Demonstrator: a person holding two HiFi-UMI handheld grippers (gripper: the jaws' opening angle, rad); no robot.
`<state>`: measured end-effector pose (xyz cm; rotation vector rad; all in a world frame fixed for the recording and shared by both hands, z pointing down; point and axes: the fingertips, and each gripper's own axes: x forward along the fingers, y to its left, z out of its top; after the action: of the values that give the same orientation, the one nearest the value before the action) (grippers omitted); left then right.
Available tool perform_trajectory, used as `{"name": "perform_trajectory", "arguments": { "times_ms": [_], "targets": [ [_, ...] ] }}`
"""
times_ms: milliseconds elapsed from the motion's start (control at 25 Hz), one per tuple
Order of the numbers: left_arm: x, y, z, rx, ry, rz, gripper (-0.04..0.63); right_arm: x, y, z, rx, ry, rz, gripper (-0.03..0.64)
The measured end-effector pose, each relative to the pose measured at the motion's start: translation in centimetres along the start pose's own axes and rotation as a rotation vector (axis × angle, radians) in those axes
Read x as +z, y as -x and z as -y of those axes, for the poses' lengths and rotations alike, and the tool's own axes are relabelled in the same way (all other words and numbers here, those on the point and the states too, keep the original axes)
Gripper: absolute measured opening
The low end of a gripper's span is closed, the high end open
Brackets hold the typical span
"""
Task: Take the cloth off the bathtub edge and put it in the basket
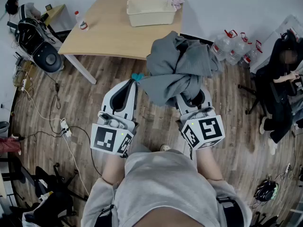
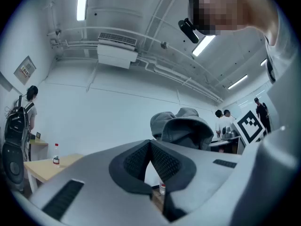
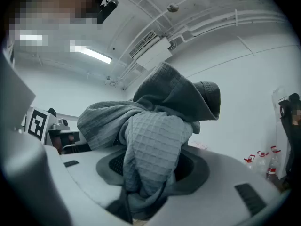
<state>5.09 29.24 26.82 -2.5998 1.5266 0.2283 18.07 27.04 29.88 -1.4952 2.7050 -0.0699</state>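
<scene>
Head view: right gripper [image 1: 191, 100] pinches bunched grey cloth [image 1: 177, 65]; waffle fabric wedged between jaws, folds heaped above them. Cloth held in air just off table [image 1: 109, 37] near edge, over wood floor [image 1: 75, 108]. Left gripper [image 1: 134, 81] just beside cloth, jaw tips pressed together, nothing between. Cream basket [image 1: 151, 17] on table far edge; bottle [image 1: 81, 21] near table left corner. Small teal thing by left tips, too small to identify.

the head view looks steeply down from above the person, with the pale wooden counter [image 1: 113, 32] at 12 o'clock. the left gripper view and right gripper view sit close behind their own jaws, facing roughly level toward wall and ceiling. all three share the bunched grey waffle-weave cloth [image 1: 177, 67].
</scene>
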Motion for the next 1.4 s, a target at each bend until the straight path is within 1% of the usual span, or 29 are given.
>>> {"name": "perform_trajectory", "arguments": {
  "times_ms": [120, 320, 840, 960, 1080, 1400],
  "targets": [
    [-0.3, 0.3, 1.7, 0.031, 0.008, -0.008, -0.003, 0.0, 1.4, 1.0, 0.018, 0.000, -0.010, 0.198],
    [-0.1, -0.2, 4.0, 0.038, -0.003, -0.013, -0.003, 0.4, 3.0, 2.3, 0.035, -0.004, 0.000, 0.198],
    [0.0, -2.0, 6.4, 0.041, -0.021, -0.014, -0.003, 0.6, 4.4, 4.5, 0.058, -0.017, 0.013, 0.198],
    [-0.5, -2.8, 5.6, 0.033, -0.018, -0.019, -0.003, 0.5, 3.3, 4.5, 0.069, -0.023, 0.014, 0.199],
    [-0.7, -3.6, 3.8, 0.026, -0.011, -0.012, -0.003, 0.4, 1.5, 4.5, 0.071, -0.022, 0.010, 0.202],
    [-1.3, -6.7, -3.0, -0.021, 0.003, 0.000, -0.003, 1.0, -4.7, 4.0, 0.010, -0.038, 0.053, 0.206]
  ]
}}
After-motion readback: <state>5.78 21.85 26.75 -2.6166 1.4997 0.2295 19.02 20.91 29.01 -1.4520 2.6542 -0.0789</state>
